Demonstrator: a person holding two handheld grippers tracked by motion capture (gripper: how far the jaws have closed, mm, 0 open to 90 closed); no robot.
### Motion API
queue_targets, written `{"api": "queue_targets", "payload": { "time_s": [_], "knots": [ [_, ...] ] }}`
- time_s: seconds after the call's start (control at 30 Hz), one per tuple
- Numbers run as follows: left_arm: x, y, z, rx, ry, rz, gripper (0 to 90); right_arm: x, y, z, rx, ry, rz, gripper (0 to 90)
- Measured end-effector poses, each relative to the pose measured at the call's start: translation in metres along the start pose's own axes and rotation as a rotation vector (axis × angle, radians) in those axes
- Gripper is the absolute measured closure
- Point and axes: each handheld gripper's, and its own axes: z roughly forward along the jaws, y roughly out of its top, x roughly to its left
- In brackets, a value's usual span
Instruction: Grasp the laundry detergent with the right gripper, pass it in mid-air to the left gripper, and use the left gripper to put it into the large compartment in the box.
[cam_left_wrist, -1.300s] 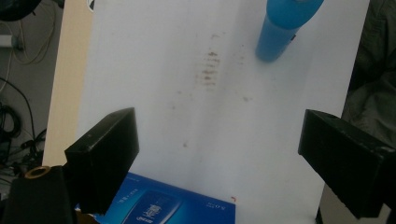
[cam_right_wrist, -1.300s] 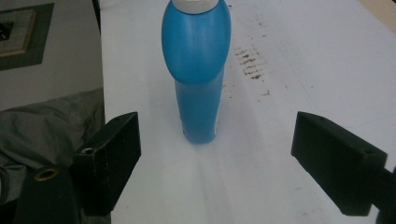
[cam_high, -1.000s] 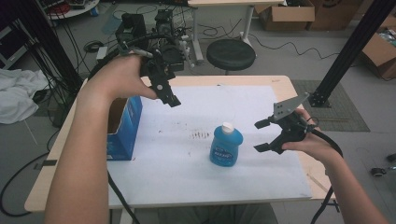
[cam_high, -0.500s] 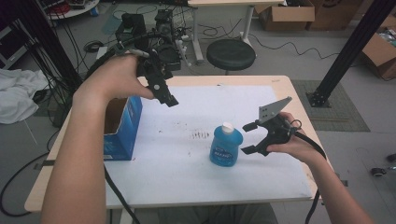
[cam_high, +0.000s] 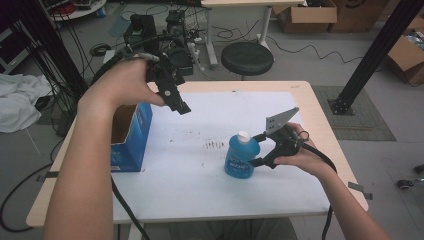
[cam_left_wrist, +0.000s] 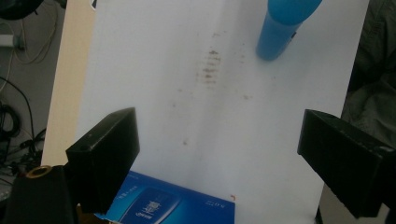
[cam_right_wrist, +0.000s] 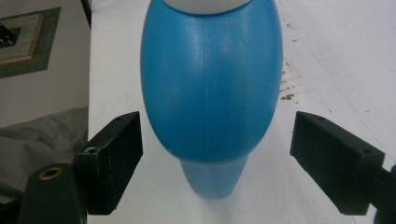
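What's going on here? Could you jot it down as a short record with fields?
Scene: a person at a table covered by a white sheet.
Blue bottle: upright, white cap on.
Right gripper: level beside the bottle, jaws open and just closing a little, bottle not yet gripped.
Left gripper: held in the air, jaws open, nothing between them.
Blue box: open, at the sheet's left edge.

Bottle cap: cut off by the top edge in the right gripper view.
Bottle top: cut off by the top edge in the left gripper view.
Bottle label: too small to read in the high view.
Blue box: cut by the bottom edge in the left gripper view; its print is blurred.
Box inside: partly hidden behind the person's left forearm.
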Motion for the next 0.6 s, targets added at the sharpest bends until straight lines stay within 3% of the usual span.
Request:
{"api": "queue_targets", "payload": {
  "time_s": [0.6],
  "knots": [
    [0.001, 0.001, 0.002, 0.001, -0.004, -0.005, 13.4, 0.000, -0.001, 0.022, -0.033, 0.000, 0.010, 24.5]
  ]
}}
